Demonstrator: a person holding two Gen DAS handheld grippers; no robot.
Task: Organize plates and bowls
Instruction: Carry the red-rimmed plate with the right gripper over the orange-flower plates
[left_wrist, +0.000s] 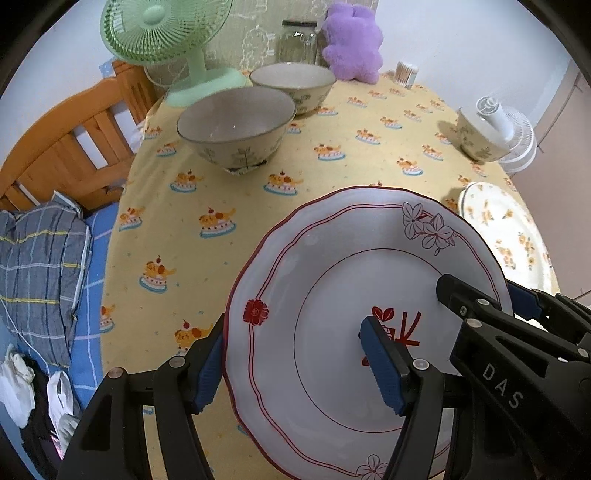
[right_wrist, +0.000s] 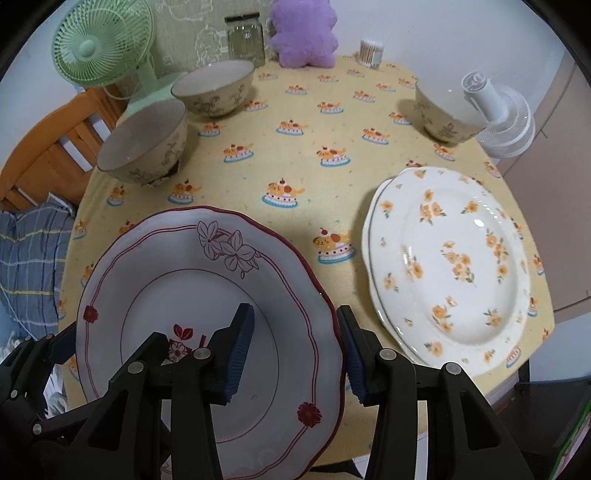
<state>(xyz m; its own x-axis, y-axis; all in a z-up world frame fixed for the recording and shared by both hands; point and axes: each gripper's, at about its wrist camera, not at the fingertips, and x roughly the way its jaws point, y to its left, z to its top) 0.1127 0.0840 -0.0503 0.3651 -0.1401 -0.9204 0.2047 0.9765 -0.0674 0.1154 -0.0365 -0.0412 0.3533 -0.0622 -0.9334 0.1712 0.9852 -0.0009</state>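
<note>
- Both grippers are on the red-rimmed plate (left_wrist: 332, 314) at the near edge of the table (right_wrist: 295, 110), one on each side.
- The left gripper (left_wrist: 295, 365) straddles the plate's left rim: one blue pad sits outside the edge, the other over the plate's face. The fingers are spread around the rim, and from here it is hard to say whether the pads actually press it.
- The right gripper (right_wrist: 295, 354) does the same at the right rim, one pad over the plate's well and one just outside the edge, the jaws apart with the rim between them.
- The plate looks tilted, its near side hanging past the table edge.
- To the right, a stack of orange-flowered plates (right_wrist: 450, 258) lies flat on the yellow tablecloth (right_wrist: 295, 177), near the red-rimmed plate but not touching it.
- Two bowls (right_wrist: 144, 147) sit close together at the far left, beside the green fan (right_wrist: 99, 48).
- A third bowl (right_wrist: 443, 110) stands far right, in front of a white fan (right_wrist: 506, 122).
- At the back: a glass jar (right_wrist: 245, 37), a purple plush toy (right_wrist: 303, 29) and a tub of cotton swabs (right_wrist: 371, 51).
</note>
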